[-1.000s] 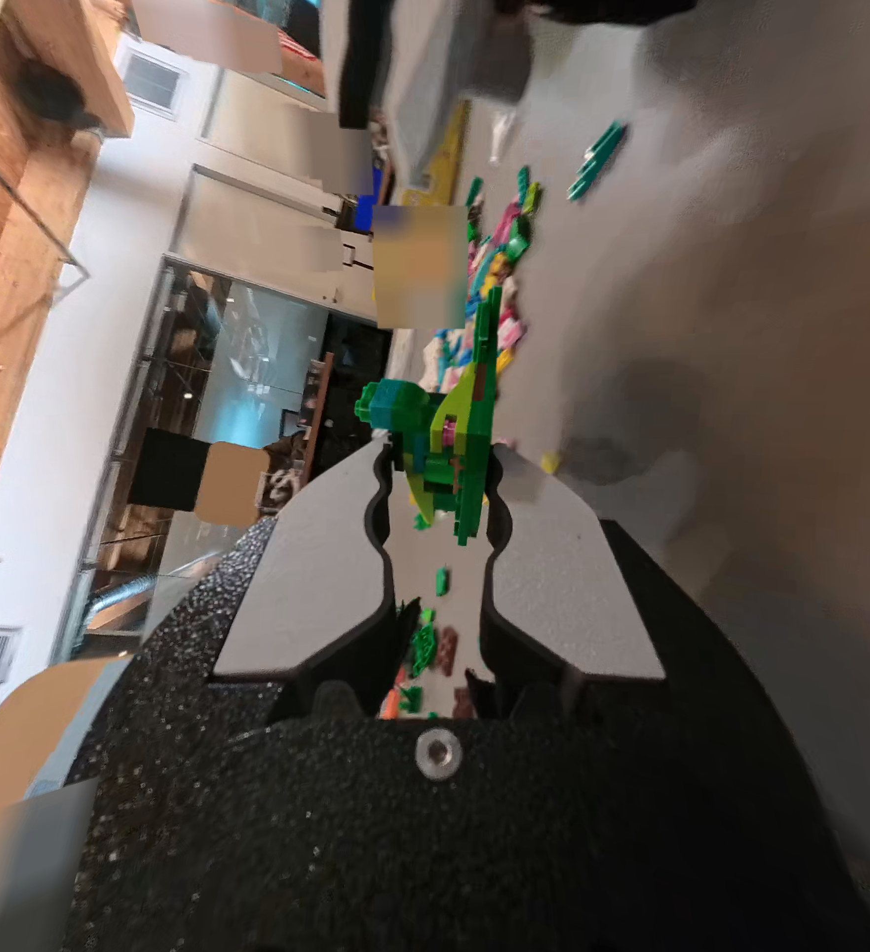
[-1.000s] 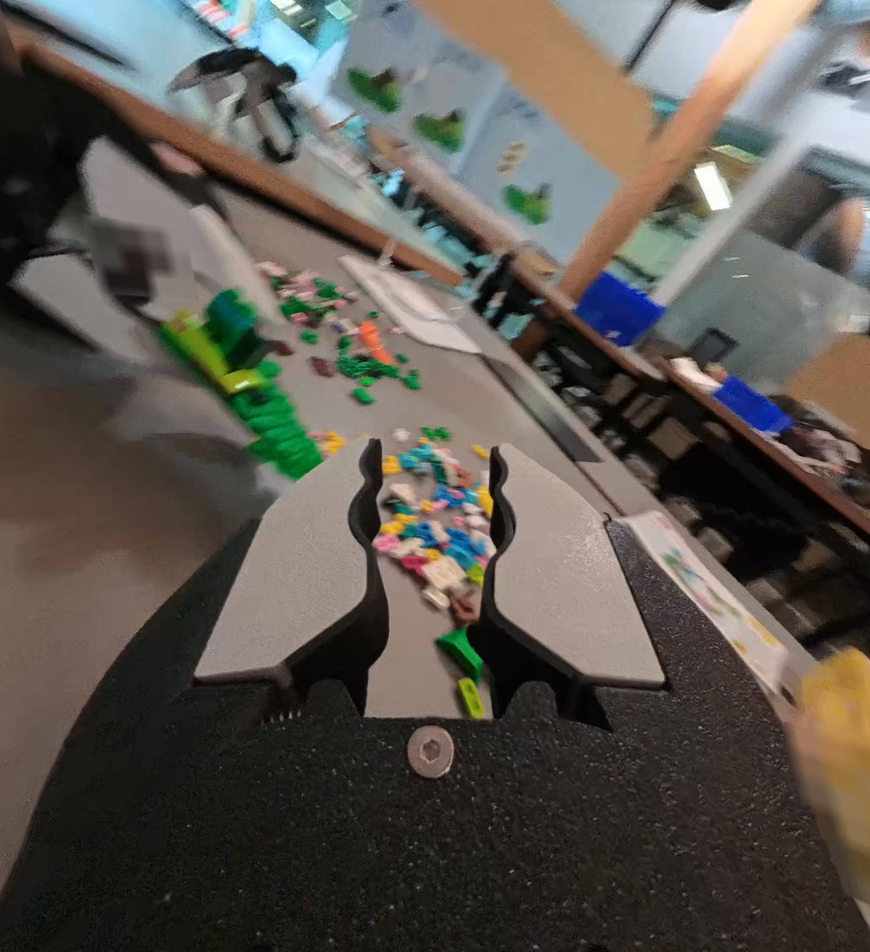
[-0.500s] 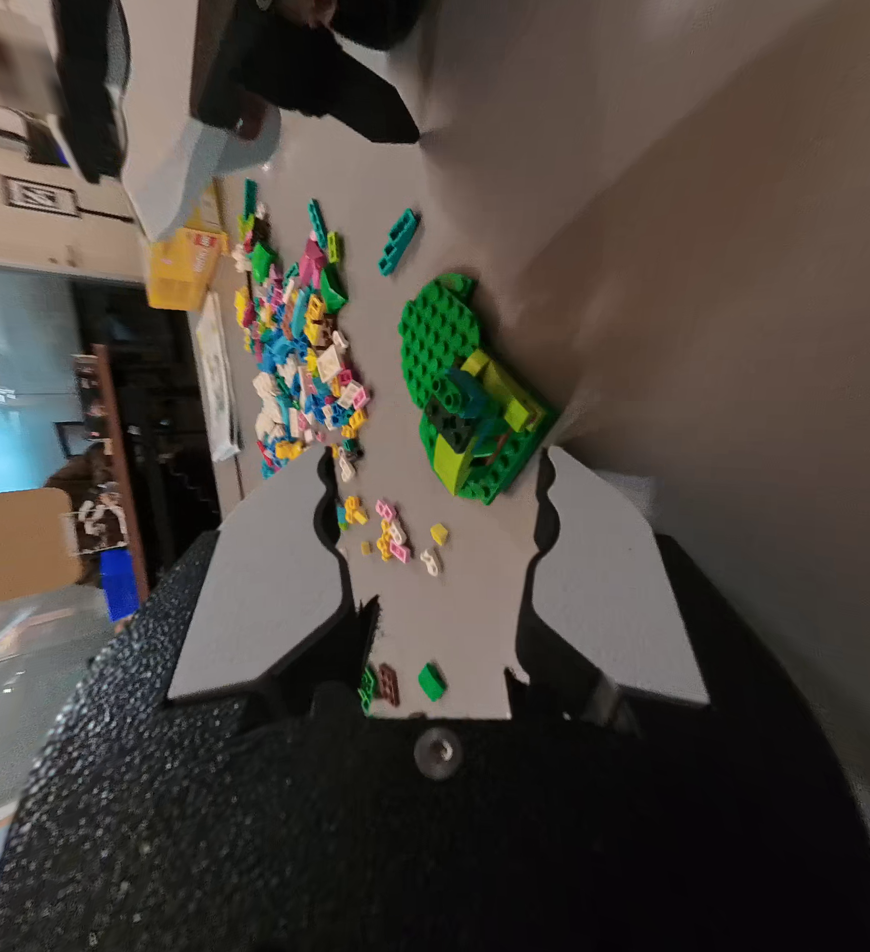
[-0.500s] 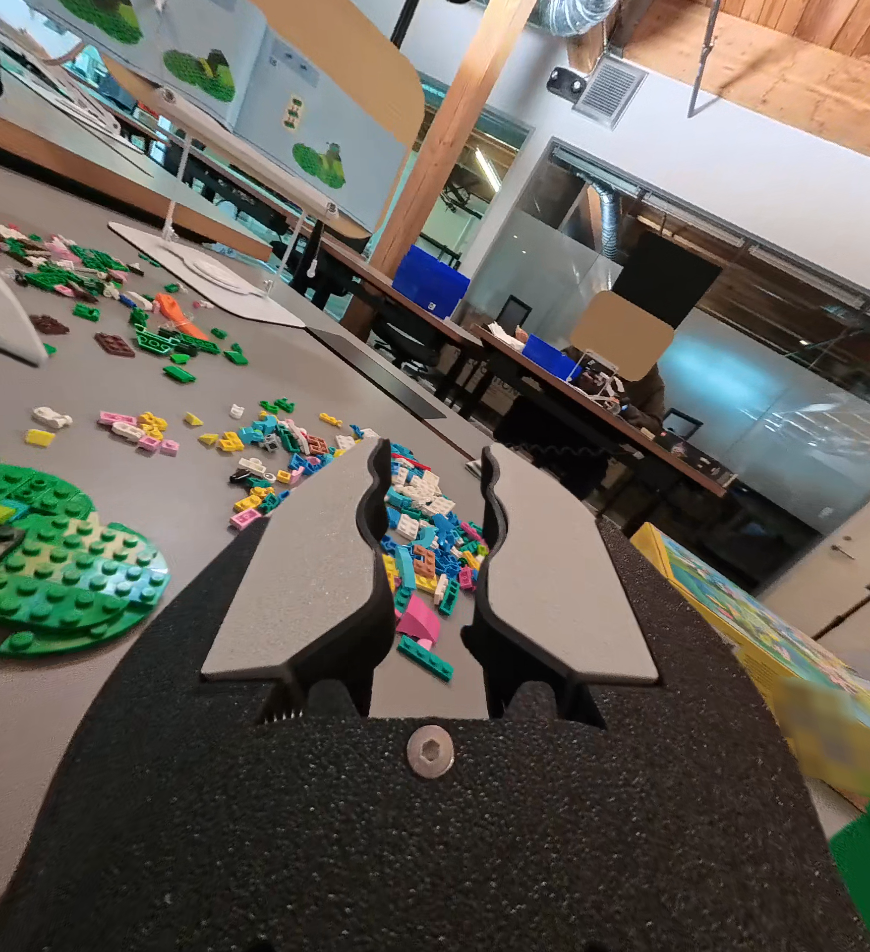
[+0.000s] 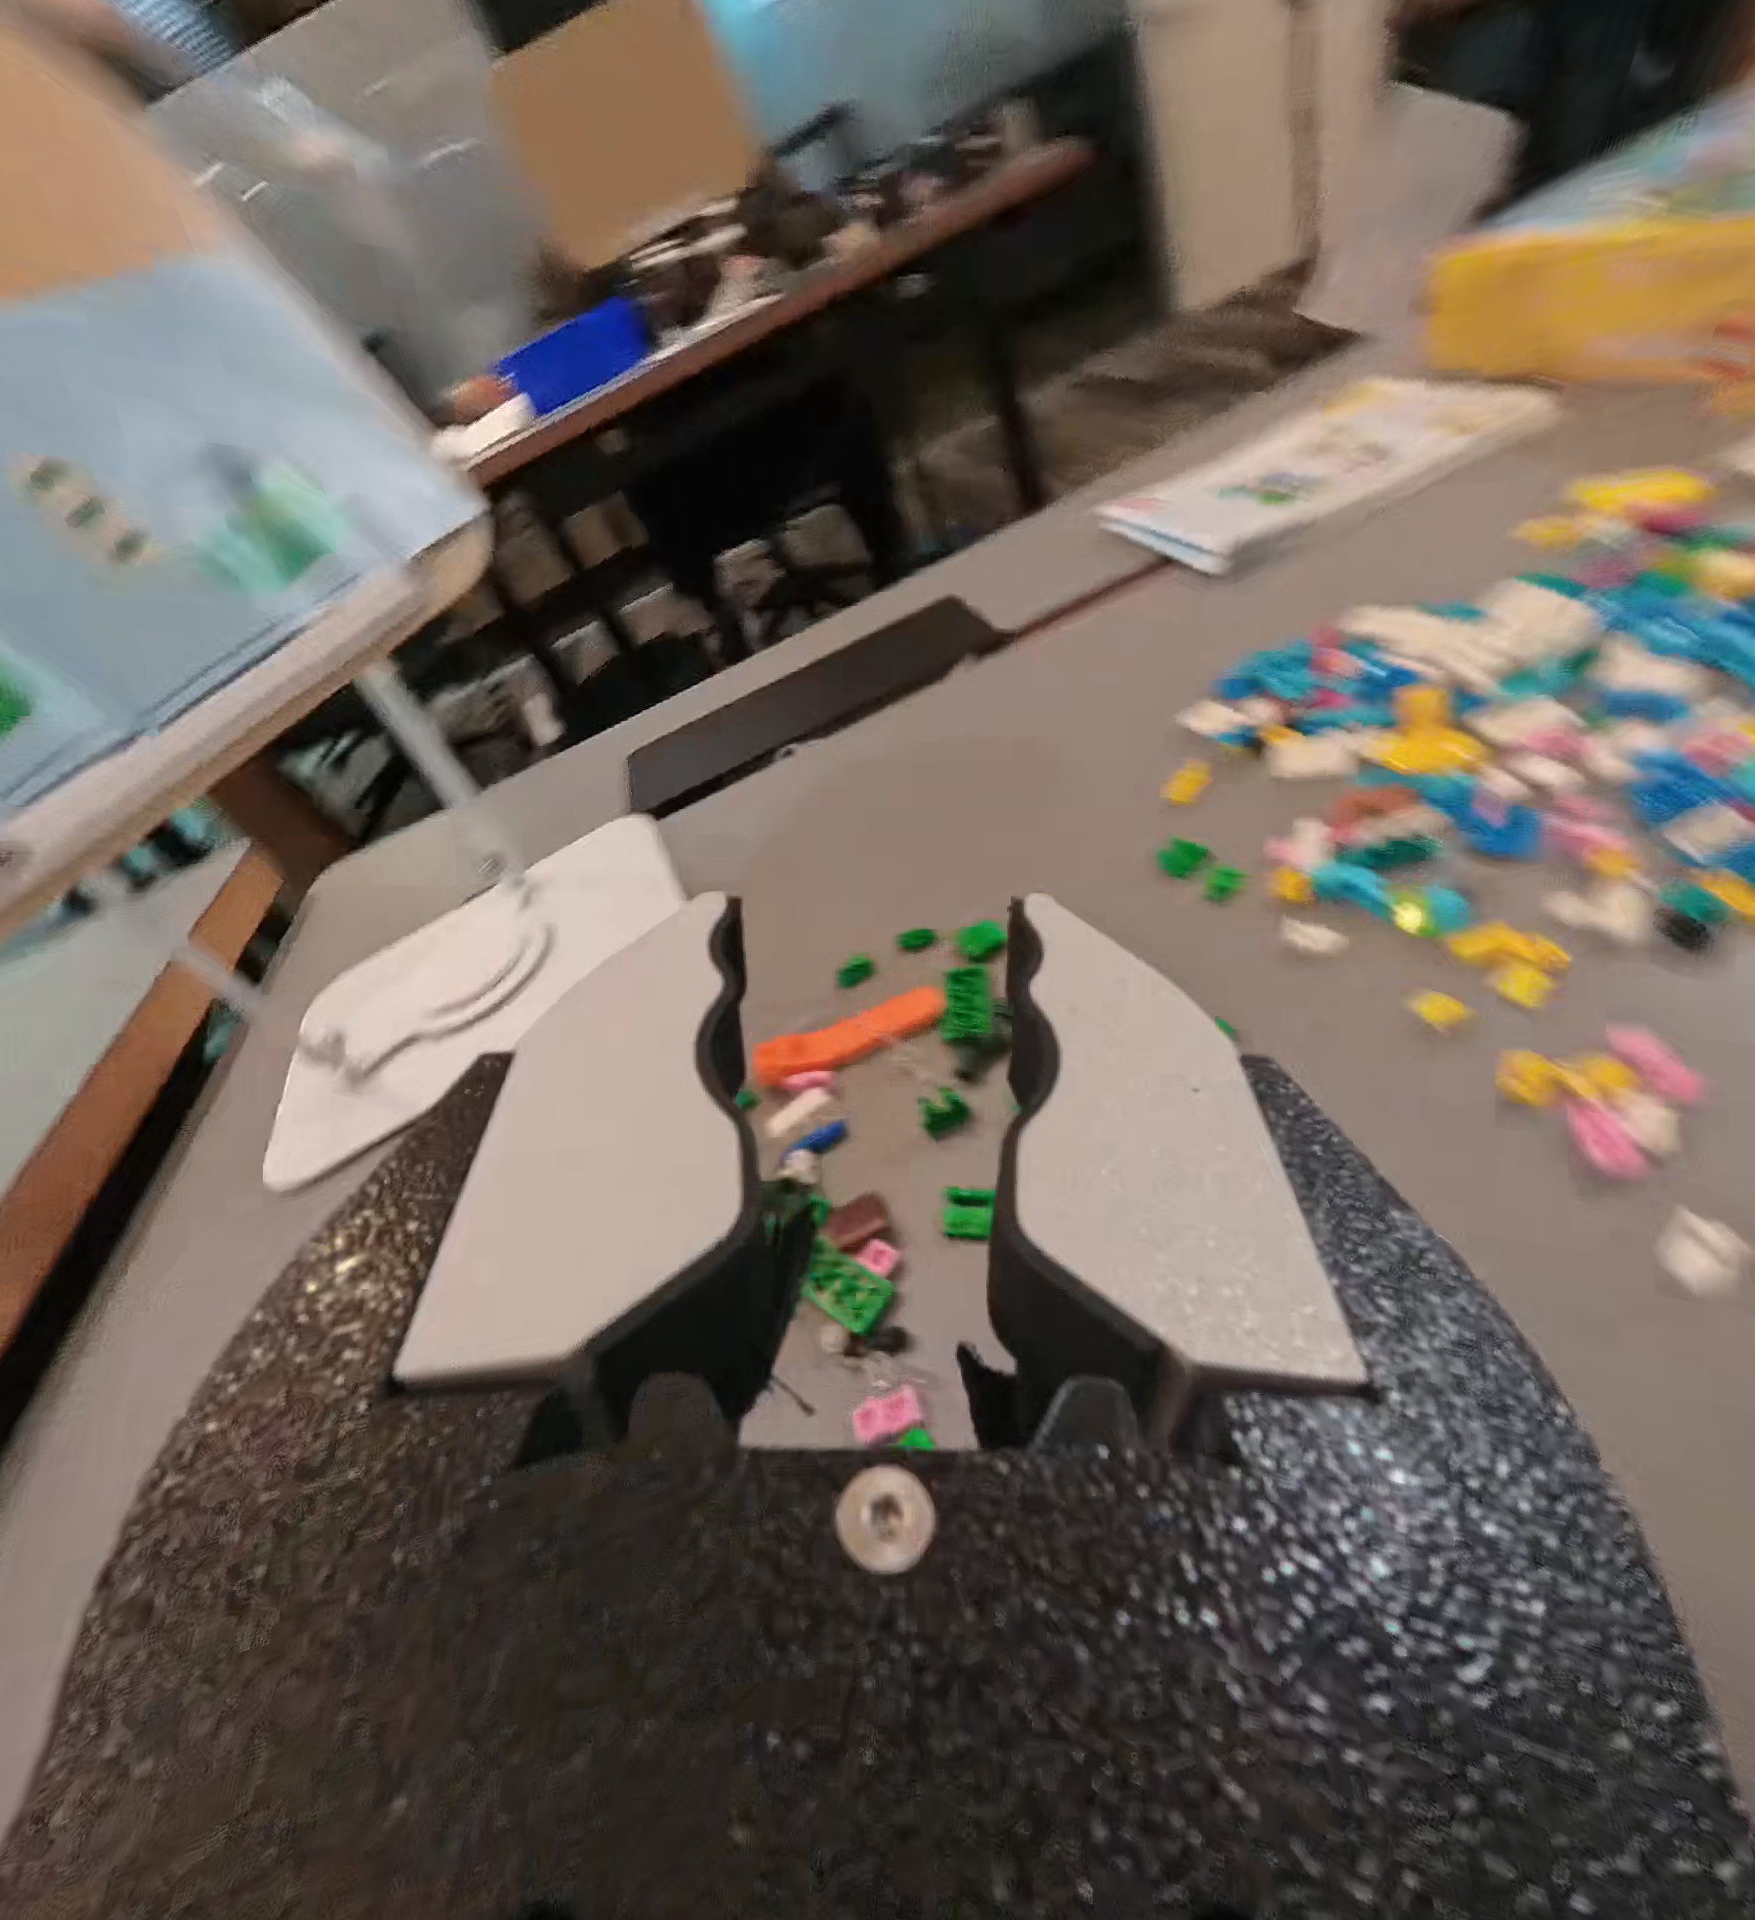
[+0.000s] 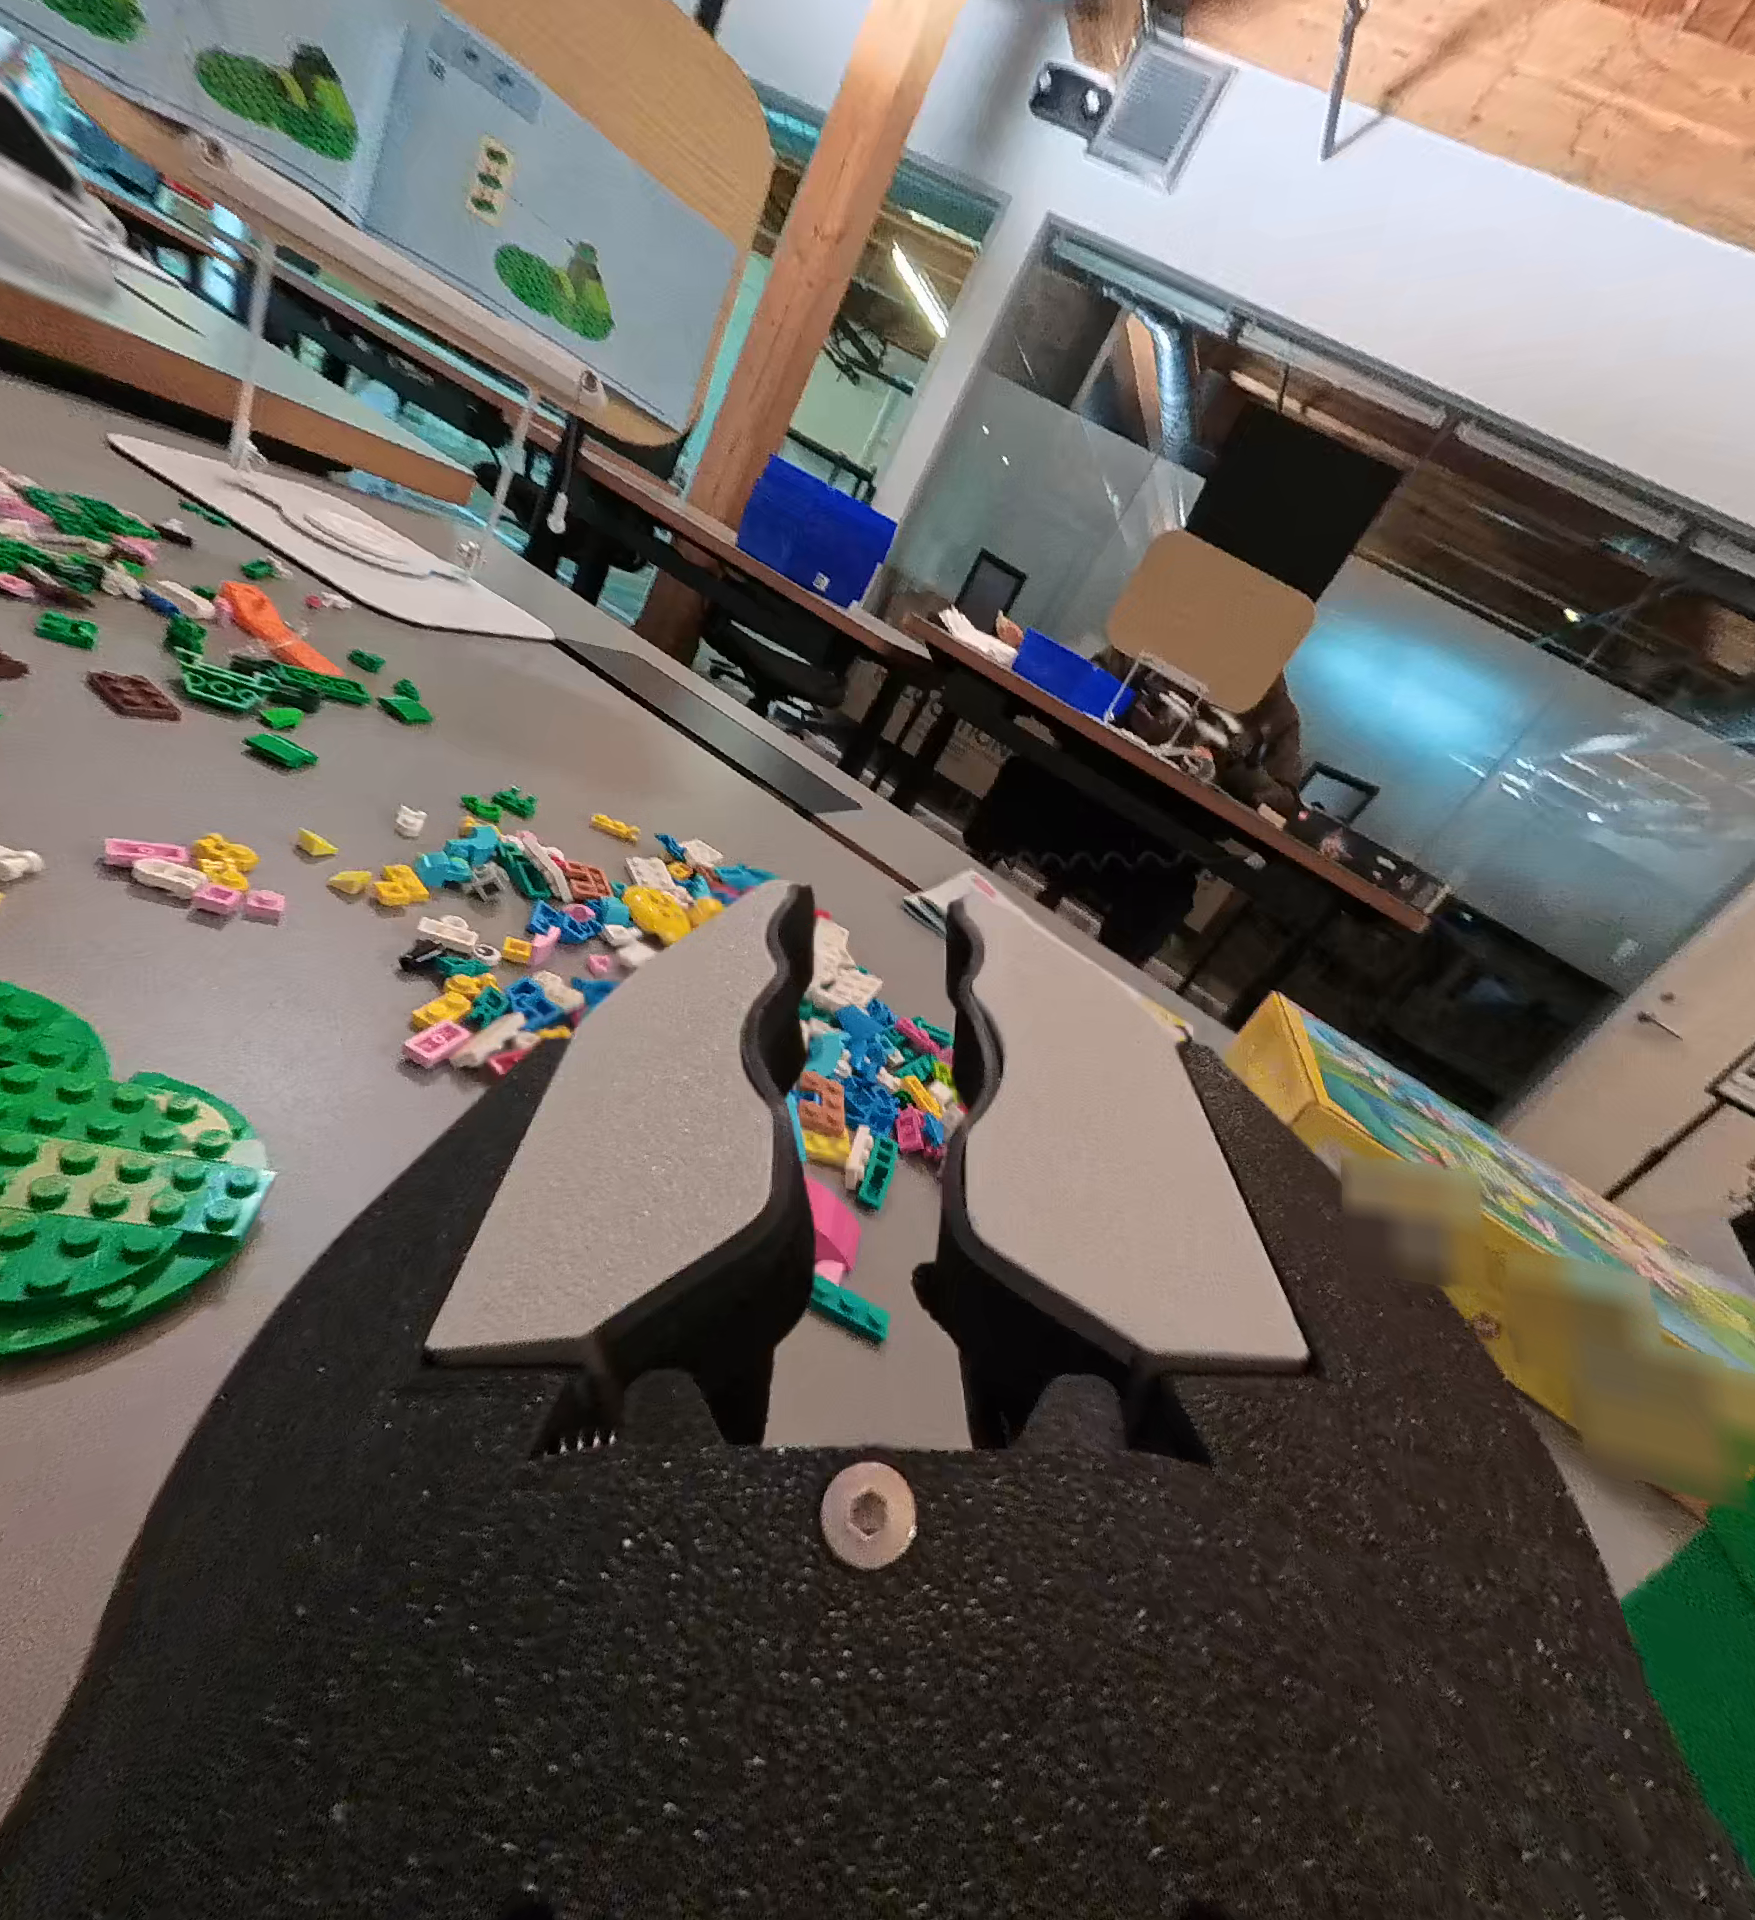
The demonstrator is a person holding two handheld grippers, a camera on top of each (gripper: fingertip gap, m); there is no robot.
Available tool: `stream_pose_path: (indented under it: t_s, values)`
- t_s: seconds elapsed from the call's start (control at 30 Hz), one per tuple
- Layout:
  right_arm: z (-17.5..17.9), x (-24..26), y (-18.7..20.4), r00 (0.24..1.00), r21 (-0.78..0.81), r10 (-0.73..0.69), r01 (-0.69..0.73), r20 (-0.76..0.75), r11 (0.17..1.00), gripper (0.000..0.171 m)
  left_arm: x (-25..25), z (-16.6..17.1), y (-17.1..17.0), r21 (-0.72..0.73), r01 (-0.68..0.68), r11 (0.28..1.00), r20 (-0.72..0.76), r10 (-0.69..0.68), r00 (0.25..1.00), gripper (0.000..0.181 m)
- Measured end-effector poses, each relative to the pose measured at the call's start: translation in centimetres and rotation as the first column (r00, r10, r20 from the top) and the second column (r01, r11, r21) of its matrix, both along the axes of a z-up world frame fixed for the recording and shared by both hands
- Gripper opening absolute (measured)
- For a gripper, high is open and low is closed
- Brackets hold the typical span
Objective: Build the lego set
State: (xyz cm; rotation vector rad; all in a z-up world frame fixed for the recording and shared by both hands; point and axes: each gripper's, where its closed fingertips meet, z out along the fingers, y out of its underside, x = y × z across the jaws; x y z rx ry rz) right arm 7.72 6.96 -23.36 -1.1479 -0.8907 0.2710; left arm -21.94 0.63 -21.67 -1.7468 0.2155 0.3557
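Observation:
The green lego build (image 6: 52, 1174), round studded plates, lies on the grey table at the left of the right wrist view. My right gripper (image 6: 878, 904) is open and empty, low over the table, facing a heap of mixed coloured pieces (image 6: 644, 935). My left gripper (image 5: 878, 920) is open and empty above a scatter of green pieces (image 5: 966, 1003) and an orange piece (image 5: 847, 1034). The build does not show in the blurred left wrist view; the coloured heap (image 5: 1579, 748) lies to its right there.
A white stand base (image 5: 457, 977) with a clear post holds picture sheets at the table's far left. A booklet (image 5: 1320, 468) and a yellow box (image 6: 1475, 1174) lie beyond the heap. Another green piece (image 6: 1746, 1662) sits at the right wrist view's bottom right corner. Across from one pair of fingers to the other is roughly 30 cm. The orange piece (image 5: 847, 1034) is about 15 cm from my left fingertips and 35 cm from my right.
My left gripper held the green build a second ago, let it go onto the table, then swung round to face the green and orange pieces. The right gripper has shifted only slightly.

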Motion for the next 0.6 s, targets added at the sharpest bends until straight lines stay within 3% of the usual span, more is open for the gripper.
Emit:
stream_pose_path:
  t_s: [0.07,0.17,0.2,0.4,0.5,0.6]
  values:
    - [-0.4,0.1,0.5,1.0,-0.023,-0.023,0.023,0.016,0.999,0.018,-3.4,0.4,1.1,0.054,-0.101,0.993,0.164,0.091,0.982,0.043]
    - [-0.7,0.0,0.7,0.999,-0.027,-0.034,0.035,0.036,0.999,0.008,-5.6,1.3,2.7,0.162,-0.137,0.977,0.305,0.082,0.949,0.011]
    - [-0.8,-0.1,0.6,0.998,-0.028,-0.031,0.032,0.05,0.999,0.001,-6.0,1.6,3.2,0.192,-0.139,0.972,0.291,0.078,0.953,0.0]
    - [-0.5,-3.4,0.0,0.995,-0.056,0.037,-0.032,0.094,0.998,0.0,-7.0,2.1,6.2,0.292,-0.111,0.95,0.007,0.114,0.993,0.0]
    - [1.5,-9.4,-0.8,0.967,-0.099,0.217,-0.205,0.133,0.974,0.001,-7.1,1.3,6.7,0.315,-0.084,0.945,-0.075,0.113,0.991,0.0]
    - [5.2,-17.9,-1.4,0.9,-0.121,0.409,-0.394,0.152,0.911,0.013,-6.3,-0.4,7.4,0.278,-0.044,0.96,0.006,0.044,0.999,0.0]
